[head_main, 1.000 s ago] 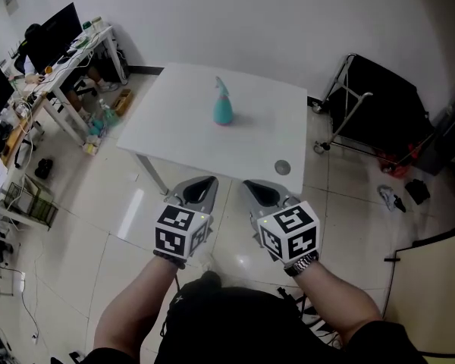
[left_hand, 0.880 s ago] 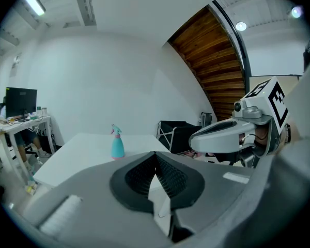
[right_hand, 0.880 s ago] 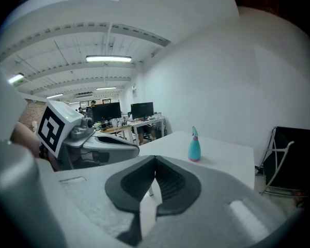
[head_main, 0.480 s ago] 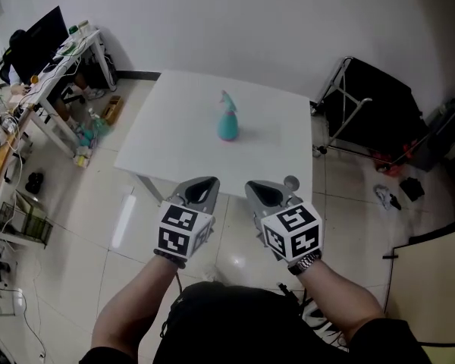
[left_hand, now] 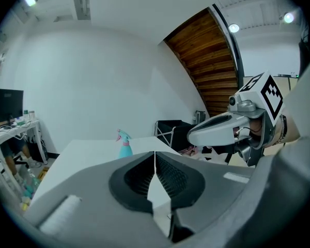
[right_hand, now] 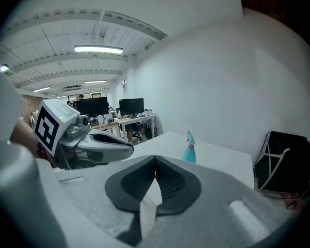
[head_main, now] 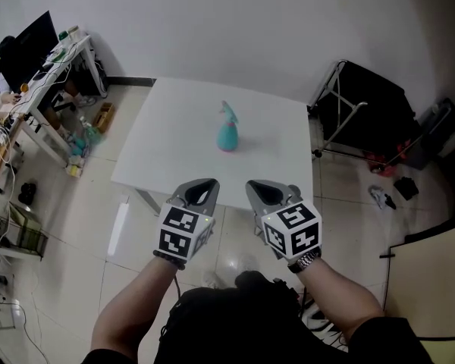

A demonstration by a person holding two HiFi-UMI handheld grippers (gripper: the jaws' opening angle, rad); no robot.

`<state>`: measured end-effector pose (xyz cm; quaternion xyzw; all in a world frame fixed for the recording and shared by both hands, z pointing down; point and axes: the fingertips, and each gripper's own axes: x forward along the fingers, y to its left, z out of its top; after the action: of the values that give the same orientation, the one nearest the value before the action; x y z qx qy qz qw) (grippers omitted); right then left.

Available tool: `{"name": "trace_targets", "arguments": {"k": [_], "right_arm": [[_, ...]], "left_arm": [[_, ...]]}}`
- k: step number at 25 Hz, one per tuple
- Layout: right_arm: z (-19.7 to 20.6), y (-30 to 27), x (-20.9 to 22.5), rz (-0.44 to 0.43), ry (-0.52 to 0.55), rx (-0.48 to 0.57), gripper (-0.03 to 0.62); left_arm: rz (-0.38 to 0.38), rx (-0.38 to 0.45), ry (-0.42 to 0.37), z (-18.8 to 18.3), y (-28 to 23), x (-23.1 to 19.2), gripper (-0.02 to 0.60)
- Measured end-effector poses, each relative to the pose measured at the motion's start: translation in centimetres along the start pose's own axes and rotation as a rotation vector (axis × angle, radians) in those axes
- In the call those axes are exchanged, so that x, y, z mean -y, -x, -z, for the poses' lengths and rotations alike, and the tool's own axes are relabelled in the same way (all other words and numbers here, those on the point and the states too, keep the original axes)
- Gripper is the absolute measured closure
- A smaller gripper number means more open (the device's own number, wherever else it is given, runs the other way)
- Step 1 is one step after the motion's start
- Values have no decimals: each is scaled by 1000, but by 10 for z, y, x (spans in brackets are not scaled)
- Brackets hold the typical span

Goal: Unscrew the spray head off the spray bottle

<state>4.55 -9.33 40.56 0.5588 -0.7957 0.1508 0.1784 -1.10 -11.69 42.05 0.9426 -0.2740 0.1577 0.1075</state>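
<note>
A teal spray bottle point(head_main: 227, 130) with a pale spray head and pink collar stands upright near the middle of the white table point(head_main: 174, 142). It shows small in the left gripper view point(left_hand: 124, 143) and the right gripper view point(right_hand: 189, 149). My left gripper point(head_main: 199, 191) and right gripper point(head_main: 262, 191) hover side by side over the floor, just short of the table's near edge, well short of the bottle. Both are shut with nothing between the jaws. Each gripper sees the other: the right gripper point(left_hand: 196, 137) and the left gripper point(right_hand: 125, 150).
A black folding cart point(head_main: 364, 112) stands right of the table. Cluttered desks with monitors point(head_main: 30, 48) line the left wall. Tiled floor point(head_main: 76, 226) lies around the table; small items point(head_main: 387, 196) lie on it at right.
Both grippers and the head have moved toward the table; the table edge now sits closer to the fingertips and the bottle appears nearer. Jaws stay shut.
</note>
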Motion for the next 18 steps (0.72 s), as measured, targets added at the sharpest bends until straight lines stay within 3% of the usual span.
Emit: {"name": "trace_targets", "arguments": {"k": [11, 18], "right_arm": [[-3, -22, 34, -7, -3, -13, 602], [-5, -47, 63, -45, -4, -44, 602]], "left_arm": [[-34, -23, -10, 3, -43, -26, 531], [-62, -60, 4, 2, -84, -44, 480]]}}
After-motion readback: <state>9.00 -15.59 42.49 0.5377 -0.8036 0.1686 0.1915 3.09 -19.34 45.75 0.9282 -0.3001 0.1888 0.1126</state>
